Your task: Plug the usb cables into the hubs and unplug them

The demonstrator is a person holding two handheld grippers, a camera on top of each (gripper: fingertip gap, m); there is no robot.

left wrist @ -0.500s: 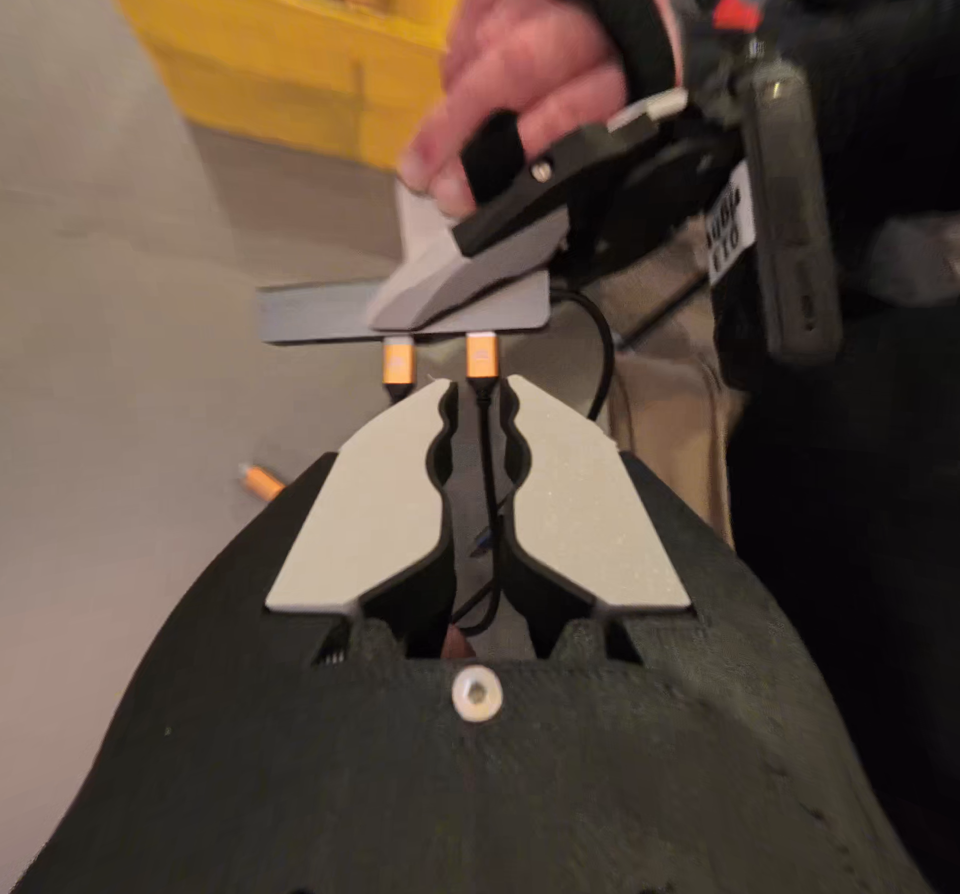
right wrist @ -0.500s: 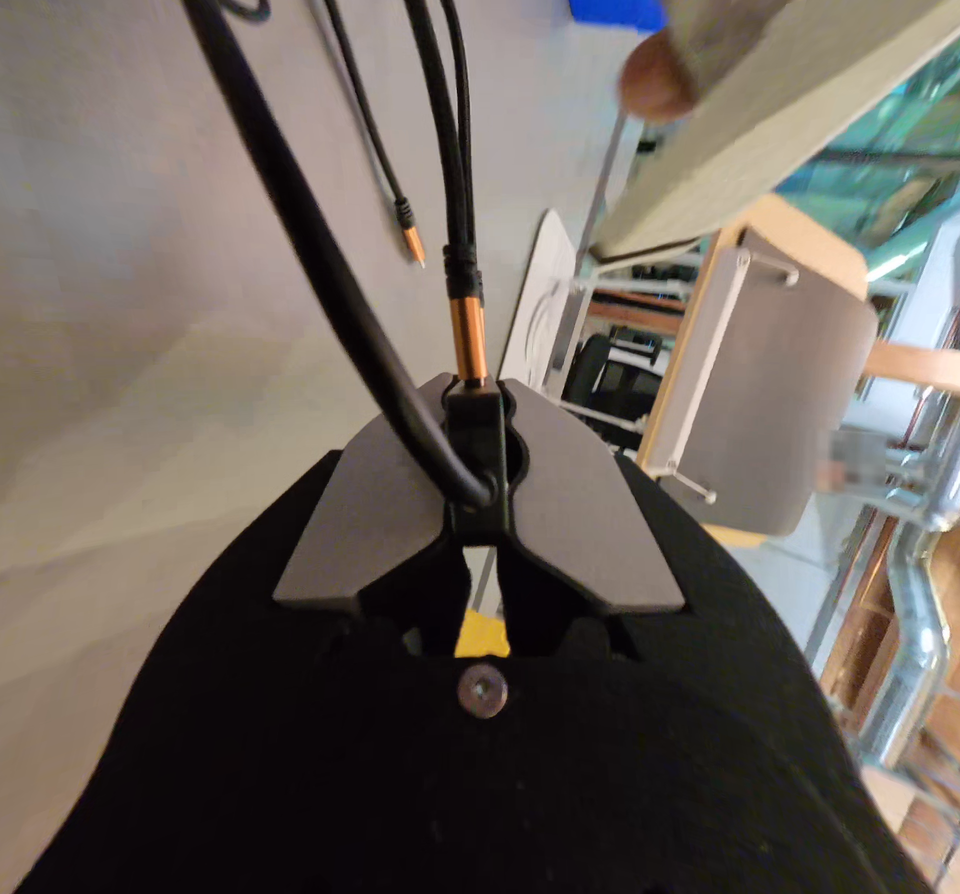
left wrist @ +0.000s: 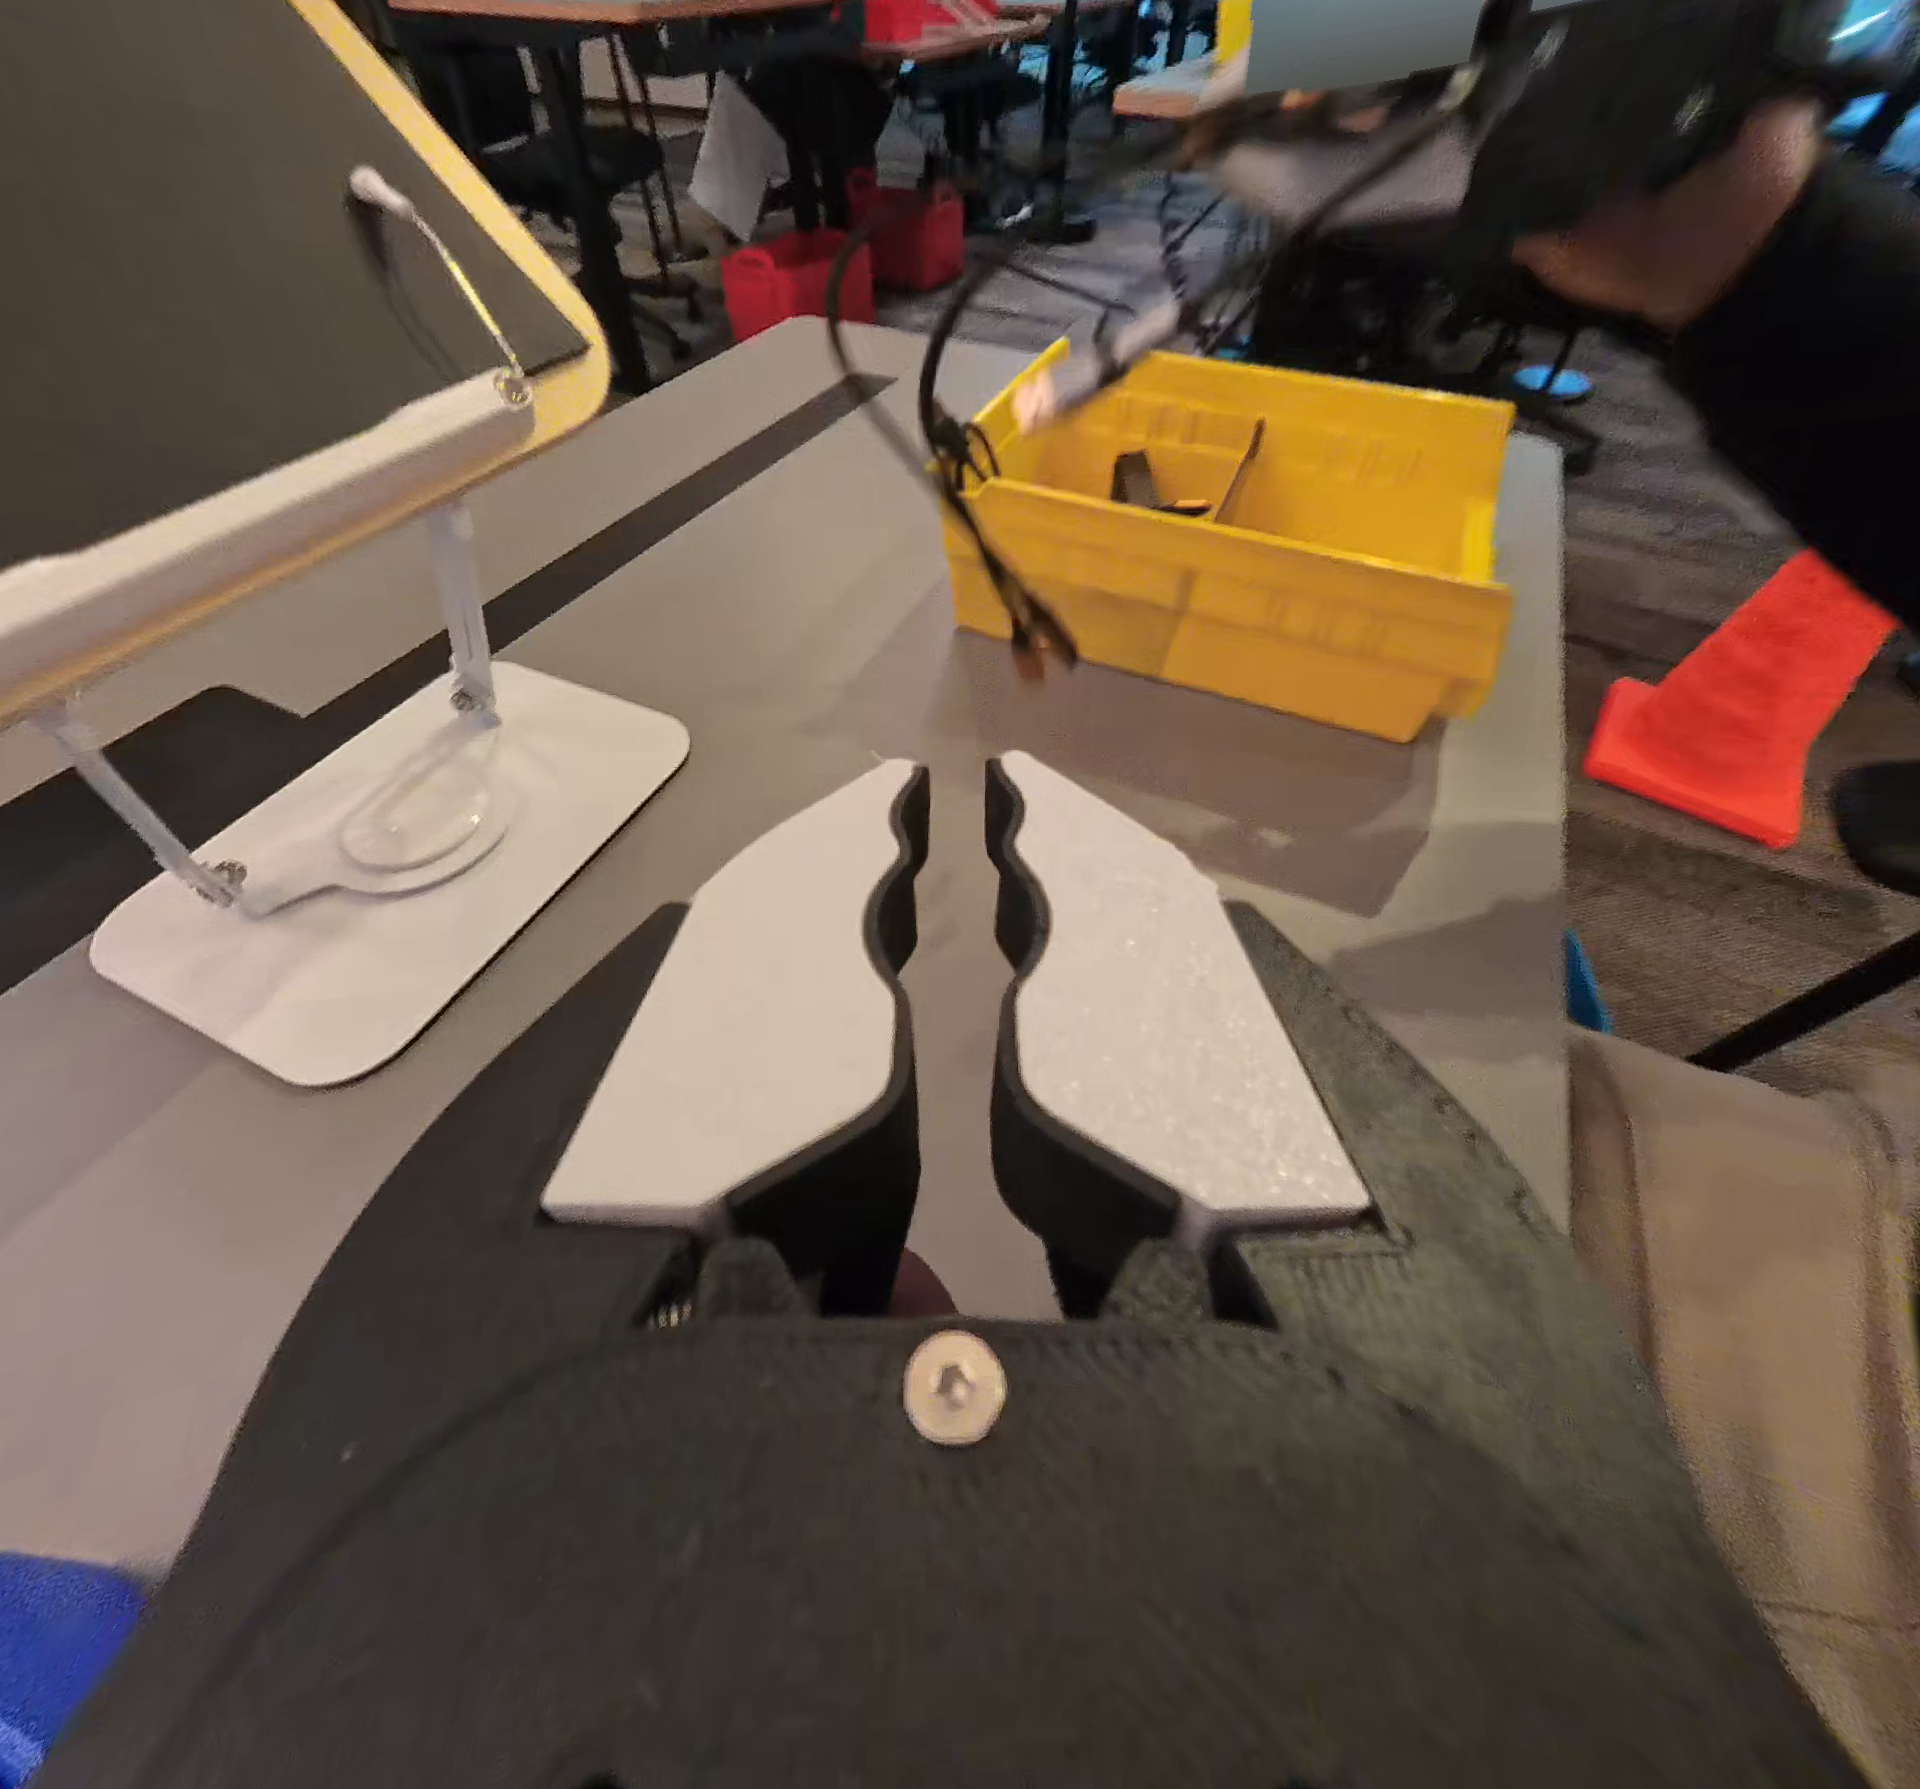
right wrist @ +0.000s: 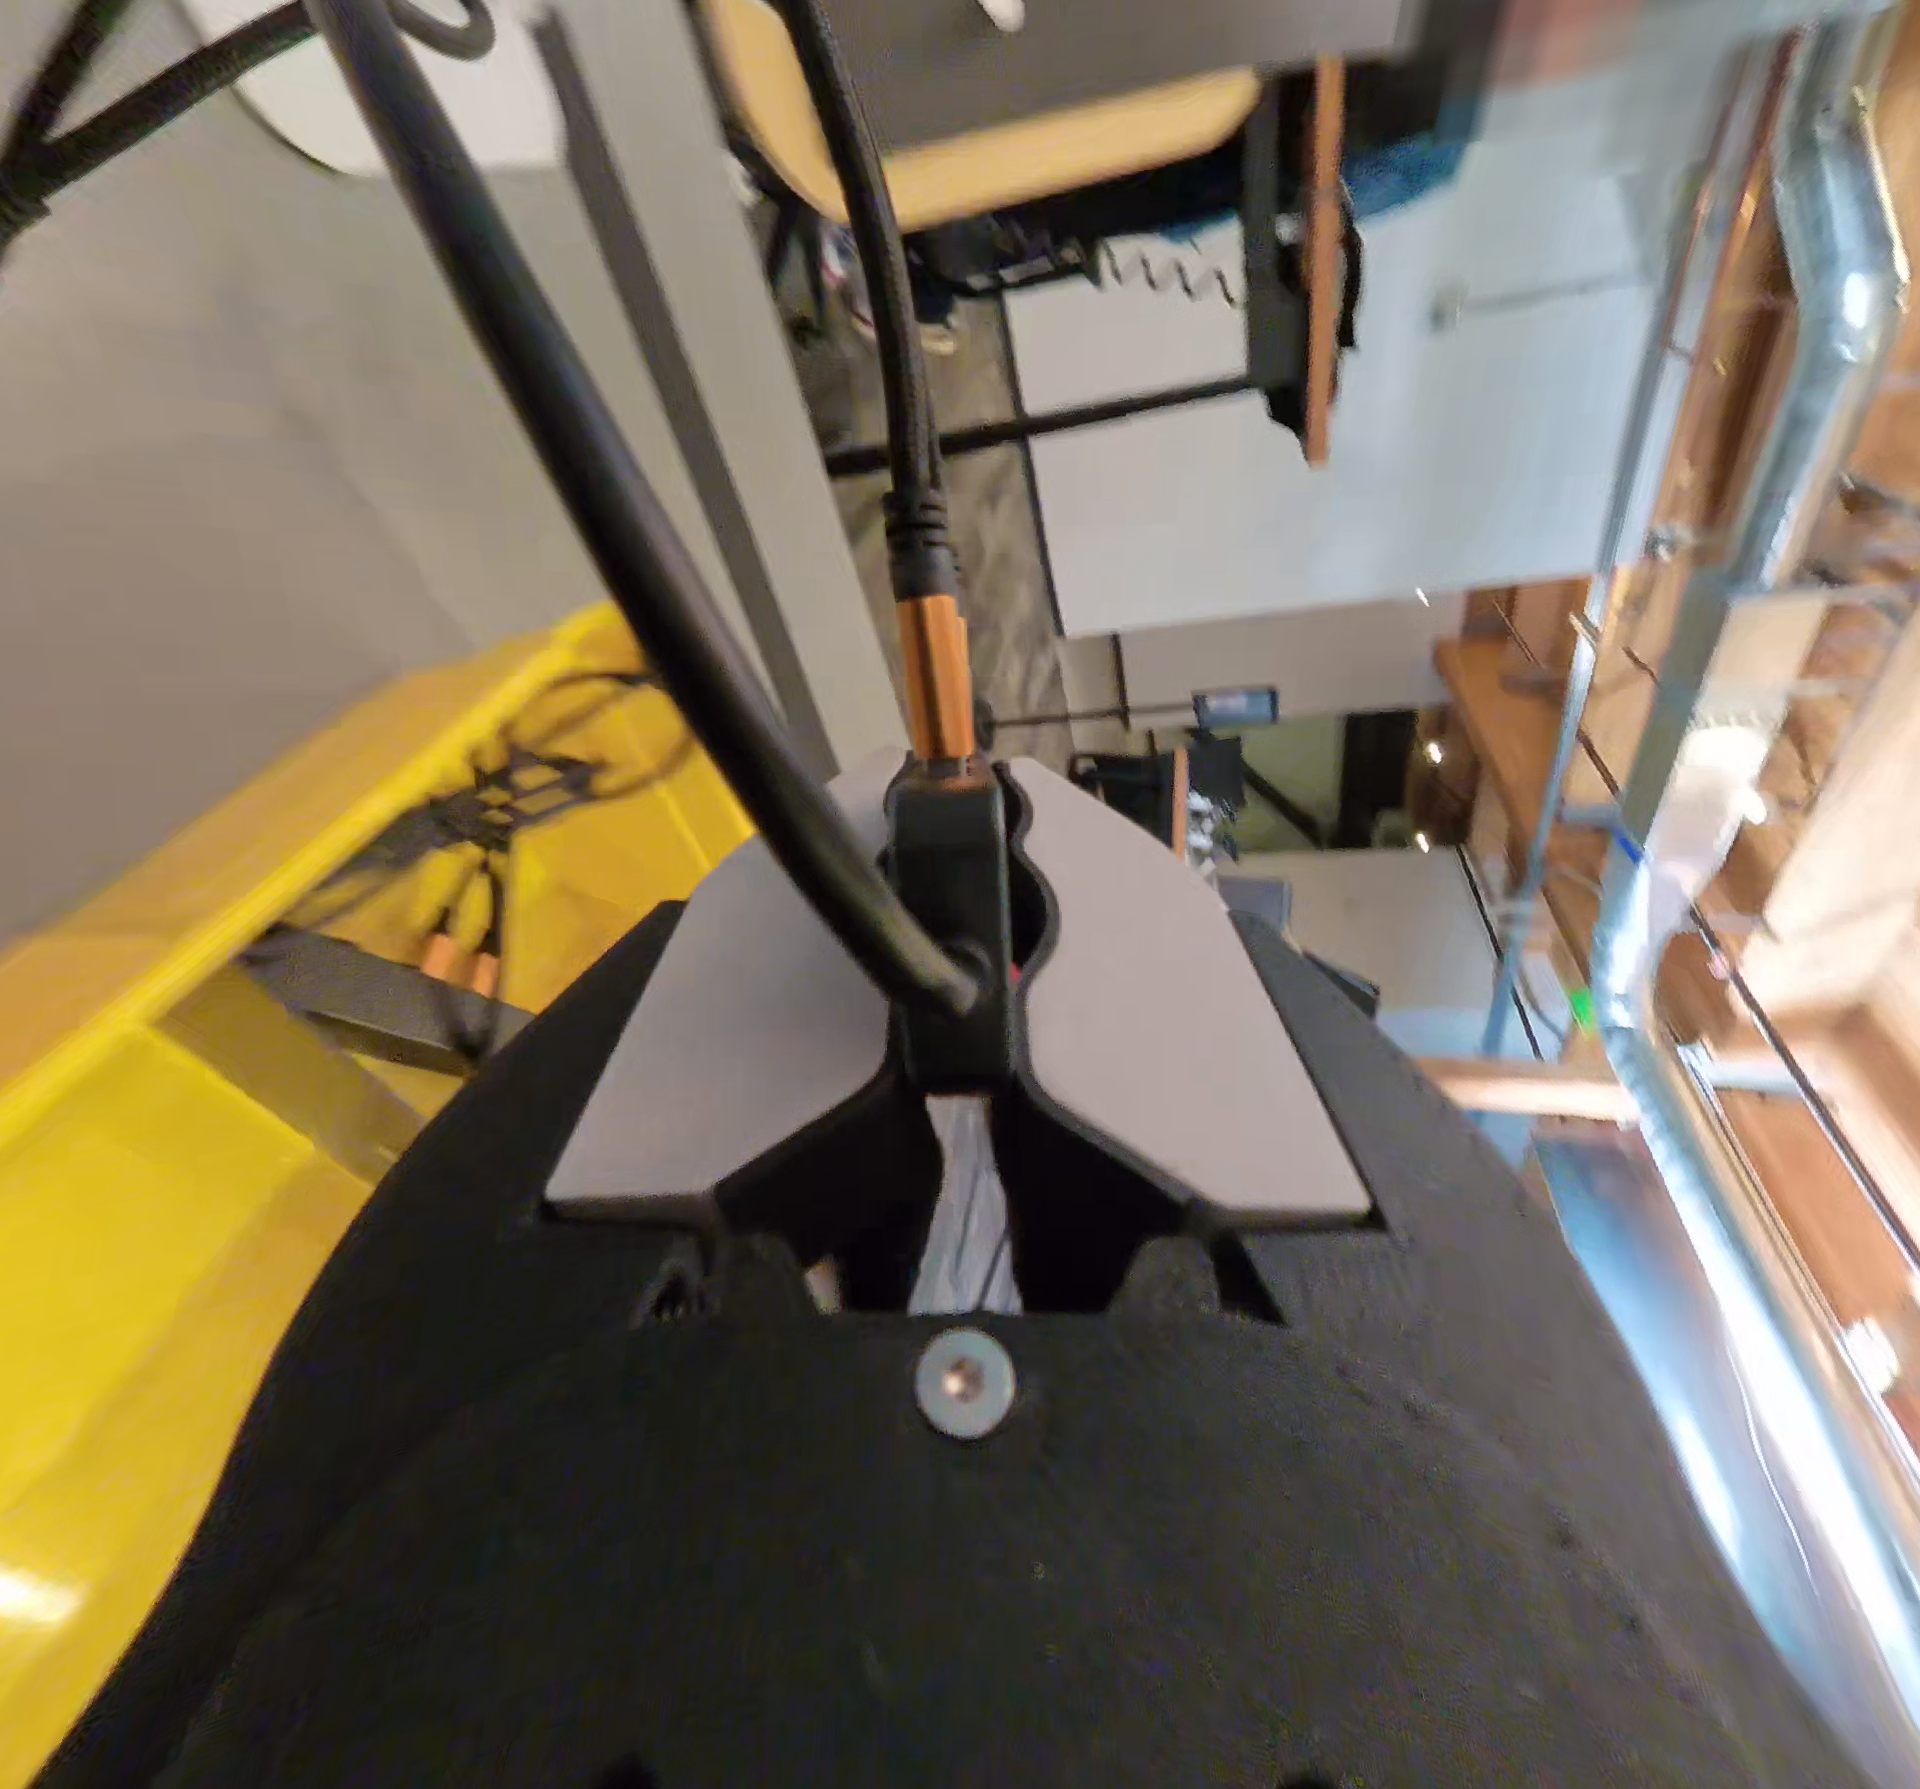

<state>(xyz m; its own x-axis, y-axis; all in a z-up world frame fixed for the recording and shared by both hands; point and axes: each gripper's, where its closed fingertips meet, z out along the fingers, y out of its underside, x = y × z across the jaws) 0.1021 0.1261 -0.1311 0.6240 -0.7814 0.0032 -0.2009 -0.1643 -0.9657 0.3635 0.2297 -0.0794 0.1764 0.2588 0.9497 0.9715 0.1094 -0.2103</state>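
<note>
left gripper [left wrist: 956, 783]: slightly spread, empty, over table [left wrist: 790, 596] | right gripper [right wrist: 951, 804]: pinching hub [right wrist: 951, 918], orange plug [right wrist: 935, 679] at 12 | bin [left wrist: 1247, 544] at 1 o'clock

Yellow bin [left wrist: 1340, 596], orange-tipped black cable [right wrist: 932, 690]

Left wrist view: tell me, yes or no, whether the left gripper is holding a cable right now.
No. The left gripper is empty, with only the grey table showing through the gap between its fingers.
</note>
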